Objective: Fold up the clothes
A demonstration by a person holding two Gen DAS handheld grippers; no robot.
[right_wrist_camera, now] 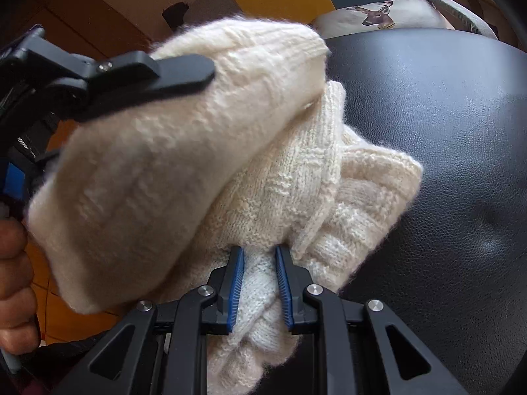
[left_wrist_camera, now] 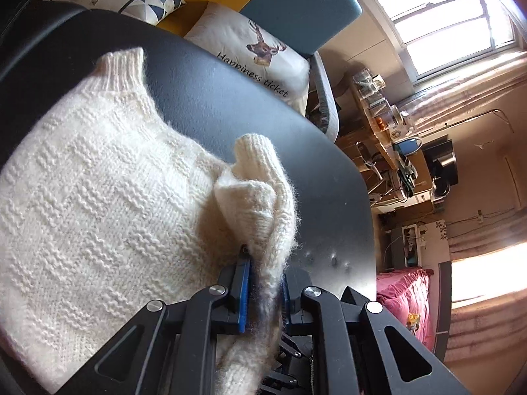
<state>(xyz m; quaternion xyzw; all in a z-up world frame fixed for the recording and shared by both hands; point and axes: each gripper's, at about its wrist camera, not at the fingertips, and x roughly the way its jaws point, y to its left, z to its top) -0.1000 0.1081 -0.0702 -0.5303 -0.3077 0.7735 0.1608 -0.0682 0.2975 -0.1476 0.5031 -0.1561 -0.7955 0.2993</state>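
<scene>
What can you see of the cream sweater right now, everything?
The cream sweater is a fuzzy, chunky knit with textured stripe bands and ribbed edges. Its body lies spread on the black padded surface, one ribbed end sticking up at the far side. A fold with a ribbed cuff stands up, pinched by the left gripper. The right gripper is shut on another bunched part, with layers piled loosely above it. Its overall outline is not fully in view.
</scene>
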